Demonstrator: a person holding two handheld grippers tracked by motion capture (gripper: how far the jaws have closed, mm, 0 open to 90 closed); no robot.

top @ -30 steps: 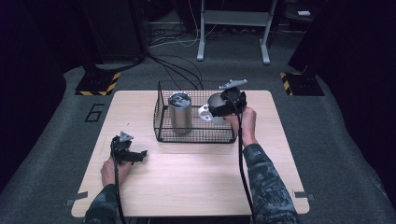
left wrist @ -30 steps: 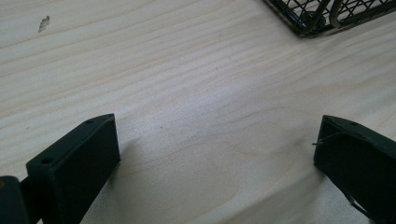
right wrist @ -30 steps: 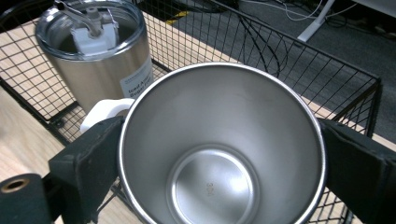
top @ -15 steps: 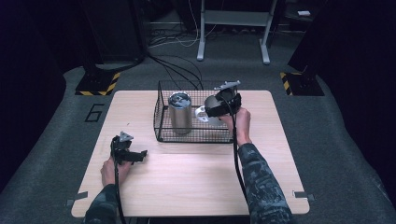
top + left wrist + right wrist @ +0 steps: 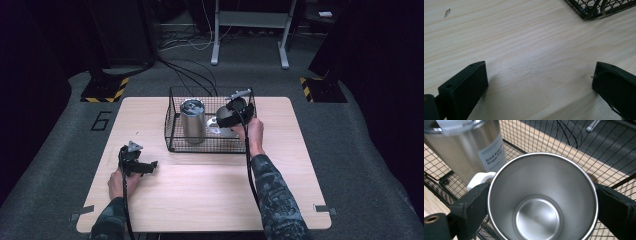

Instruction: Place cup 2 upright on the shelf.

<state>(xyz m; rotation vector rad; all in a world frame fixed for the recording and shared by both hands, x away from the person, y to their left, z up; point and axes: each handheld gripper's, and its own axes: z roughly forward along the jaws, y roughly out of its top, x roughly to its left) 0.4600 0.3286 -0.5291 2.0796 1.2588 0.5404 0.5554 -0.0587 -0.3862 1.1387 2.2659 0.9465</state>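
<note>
Right gripper view: steel mug [image 5: 542, 197], rigid, light, slick-walled, is clamped across its rim by right gripper [image 5: 541, 202] inside wire basket [image 5: 614, 152]; left gripper [image 5: 539, 82] held wide, empty.

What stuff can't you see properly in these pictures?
- Shiny steel cup: its outside and base are hidden by its own rim, right gripper view.
- Tall steel tumbler: top cut off by the picture edge; its label is partly hidden.
- Black wire basket: only one corner, left gripper view.

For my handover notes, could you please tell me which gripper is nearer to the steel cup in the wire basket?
Right. The right gripper has its jaws around the steel cup; the left gripper rests on the table, outside the wire basket.
</note>
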